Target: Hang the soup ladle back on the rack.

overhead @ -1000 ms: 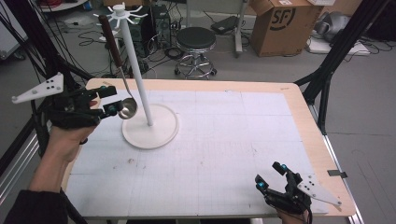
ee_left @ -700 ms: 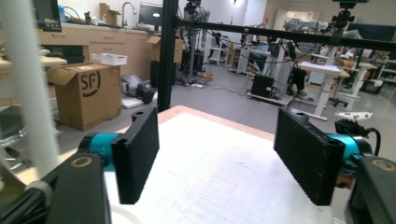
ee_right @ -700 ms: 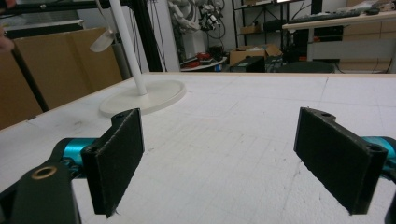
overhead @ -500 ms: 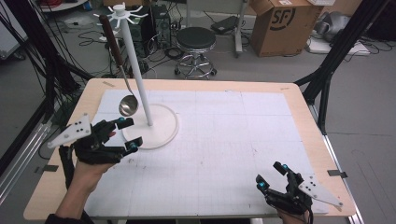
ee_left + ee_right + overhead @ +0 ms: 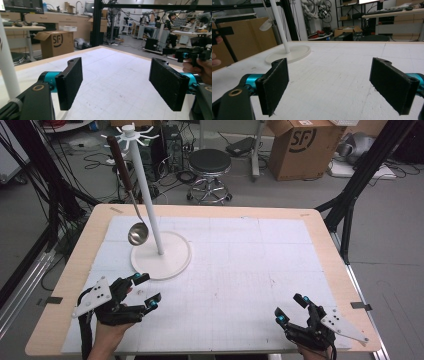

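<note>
Left gripper (image 5: 141,292) drops away from the steel ladle with dark handle (image 5: 131,195) hanging on the white hook stand (image 5: 155,220) to the surface, jaws just opened and empty, right gripper (image 5: 291,310) open, empty; ladle could swing off.

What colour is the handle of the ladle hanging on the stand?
Dark brown handle, with a silver bowl, on the white stand; it shows best in the high view.

**Around your table**

You work on a white gridded mat (image 5: 240,270) over a wooden table (image 5: 330,255). Behind it you see a black stool (image 5: 210,162), a cardboard box (image 5: 300,145) and loose cables (image 5: 75,175) on the floor.
</note>
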### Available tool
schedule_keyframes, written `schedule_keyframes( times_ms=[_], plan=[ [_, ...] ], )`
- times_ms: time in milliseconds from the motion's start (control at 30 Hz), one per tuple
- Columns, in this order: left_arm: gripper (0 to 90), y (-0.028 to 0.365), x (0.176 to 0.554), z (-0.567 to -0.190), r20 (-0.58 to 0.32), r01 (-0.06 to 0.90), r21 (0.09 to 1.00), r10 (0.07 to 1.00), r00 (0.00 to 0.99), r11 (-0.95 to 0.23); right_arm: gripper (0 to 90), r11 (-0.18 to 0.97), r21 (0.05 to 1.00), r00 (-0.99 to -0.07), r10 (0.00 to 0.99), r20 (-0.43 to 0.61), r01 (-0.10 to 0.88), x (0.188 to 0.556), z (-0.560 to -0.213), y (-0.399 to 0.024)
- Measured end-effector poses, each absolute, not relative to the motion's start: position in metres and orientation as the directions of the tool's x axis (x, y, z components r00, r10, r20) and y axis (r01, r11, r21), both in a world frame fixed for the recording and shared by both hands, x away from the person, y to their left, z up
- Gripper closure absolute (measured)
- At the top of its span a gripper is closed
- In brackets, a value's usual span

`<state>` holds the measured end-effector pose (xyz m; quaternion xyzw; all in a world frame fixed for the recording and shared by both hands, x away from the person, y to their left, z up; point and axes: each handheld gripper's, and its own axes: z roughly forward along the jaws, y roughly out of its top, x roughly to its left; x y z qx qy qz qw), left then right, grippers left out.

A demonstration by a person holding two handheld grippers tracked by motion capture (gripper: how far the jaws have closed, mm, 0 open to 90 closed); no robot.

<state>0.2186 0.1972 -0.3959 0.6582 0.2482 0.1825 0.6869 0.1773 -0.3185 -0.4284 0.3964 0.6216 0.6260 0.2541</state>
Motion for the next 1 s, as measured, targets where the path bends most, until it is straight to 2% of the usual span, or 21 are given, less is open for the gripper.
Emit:
schedule_keyframes(
  times_ms=[200,300,500,700,800,1000],
  plan=[
    [27.8,0.193,0.211,-0.409,-0.054,0.031,0.998,0.618,0.784,0.049,14.5,-0.093,0.979,-0.564,0.806,0.181,0.182,0.178,-0.43,-0.319],
    [27.8,0.191,0.212,-0.417,-0.096,0.079,0.995,0.625,0.775,0.056,14.5,-0.099,0.979,-0.565,0.804,0.184,0.179,0.175,-0.429,-0.319],
    [28.0,0.186,0.21,-0.431,-0.122,0.101,0.992,0.618,0.776,0.07,14.5,-0.098,0.982,-0.56,0.81,0.174,0.163,0.17,-0.427,-0.323],
    [27.9,0.173,0.201,-0.441,-0.107,0.093,0.994,0.595,0.796,0.055,14.5,-0.101,0.982,-0.556,0.813,0.172,0.157,0.166,-0.425,-0.323],
    [28.4,0.164,0.195,-0.444,-0.053,0.055,0.998,0.59,0.806,0.014,14.5,-0.095,0.983,-0.562,0.81,0.168,0.156,0.167,-0.424,-0.32],
    [28.6,0.165,0.193,-0.446,-0.071,0.054,0.997,0.589,0.805,0.047,14.5,-0.089,0.983,-0.573,0.803,0.165,0.159,0.167,-0.423,-0.314]
  ],
)
